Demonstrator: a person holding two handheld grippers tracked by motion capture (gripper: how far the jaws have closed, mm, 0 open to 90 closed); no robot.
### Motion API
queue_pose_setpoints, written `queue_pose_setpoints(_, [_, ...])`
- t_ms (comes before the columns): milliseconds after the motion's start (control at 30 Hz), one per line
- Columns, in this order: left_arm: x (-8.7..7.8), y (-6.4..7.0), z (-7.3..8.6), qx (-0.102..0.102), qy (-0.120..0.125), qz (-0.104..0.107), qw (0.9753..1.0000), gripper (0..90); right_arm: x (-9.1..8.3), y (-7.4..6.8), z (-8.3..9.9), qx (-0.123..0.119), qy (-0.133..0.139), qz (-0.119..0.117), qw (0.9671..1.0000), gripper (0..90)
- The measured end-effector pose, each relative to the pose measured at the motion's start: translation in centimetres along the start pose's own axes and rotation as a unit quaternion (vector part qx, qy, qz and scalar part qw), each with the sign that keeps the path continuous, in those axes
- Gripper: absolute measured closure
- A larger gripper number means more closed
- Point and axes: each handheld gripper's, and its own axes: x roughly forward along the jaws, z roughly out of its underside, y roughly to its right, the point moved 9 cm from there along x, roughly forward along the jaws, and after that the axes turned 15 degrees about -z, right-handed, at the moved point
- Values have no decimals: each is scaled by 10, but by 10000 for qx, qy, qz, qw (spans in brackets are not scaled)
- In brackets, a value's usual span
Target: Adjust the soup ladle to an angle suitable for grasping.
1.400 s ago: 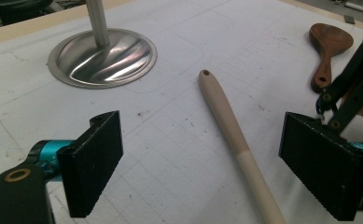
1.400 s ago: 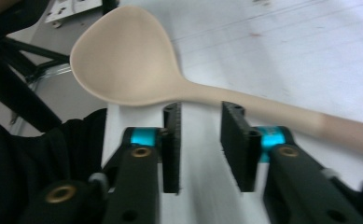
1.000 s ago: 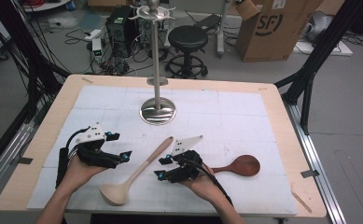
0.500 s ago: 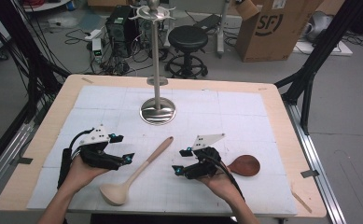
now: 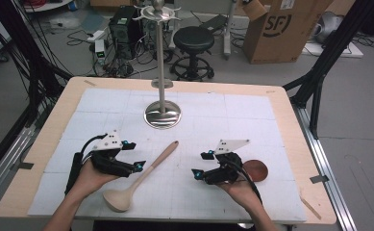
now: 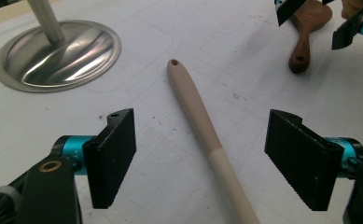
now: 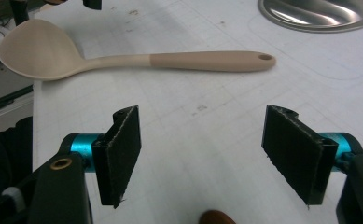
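We hold both tongs wide open over the surface (image 5: 280,115), gripping nothing. The left tongs (image 5: 132,155) straddle the handle of the pale spoon (image 5: 141,177), which lies flat and diagonal. The right tongs (image 5: 201,164) hover just beside the dark spoon (image 5: 257,169), behind them.

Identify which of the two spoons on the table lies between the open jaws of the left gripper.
The pale beige spoon: its handle runs up between the left gripper and its open jaws. The dark brown wooden spoon lies apart, beside the right gripper.
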Motion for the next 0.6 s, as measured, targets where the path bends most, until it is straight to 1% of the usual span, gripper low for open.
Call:
queue_pose_setpoints(200, [12, 7, 4, 116, -216, 133, 9996, 272, -16, 5, 6, 79, 101, 154, 9998, 269])
queue_pose_setpoints(233, [13, 9, 5, 123, -252, 175, 9995, 274, -19, 7, 7, 56, 131, 202, 9997, 268])
queue_pose_setpoints(267, [15, 9, 6, 187, -284, 169, 9993, 276, -21, 8, 8, 80, 135, 223, 9996, 267])
queue_pose_setpoints(367, [19, 11, 8, 202, -350, 185, 9990, 278, -28, 9, 11, 103, 152, 287, 9994, 267])
queue_pose_setpoints(433, [22, 11, 11, 255, -438, 175, 9986, 278, -31, 10, 14, 125, 153, 325, 9993, 266])
queue_pose_setpoints(500, [26, 12, 14, 286, -529, 206, 9980, 280, -34, 11, 15, 152, 177, 362, 9991, 262])
queue_pose_setpoints(533, [28, 14, 15, 285, -551, 232, 9978, 283, -35, 13, 16, 118, 203, 393, 9990, 260])
queue_pose_setpoints(600, [31, 15, 17, 345, -636, 264, 9970, 300, -37, 13, 17, 147, 214, 399, 9989, 260])
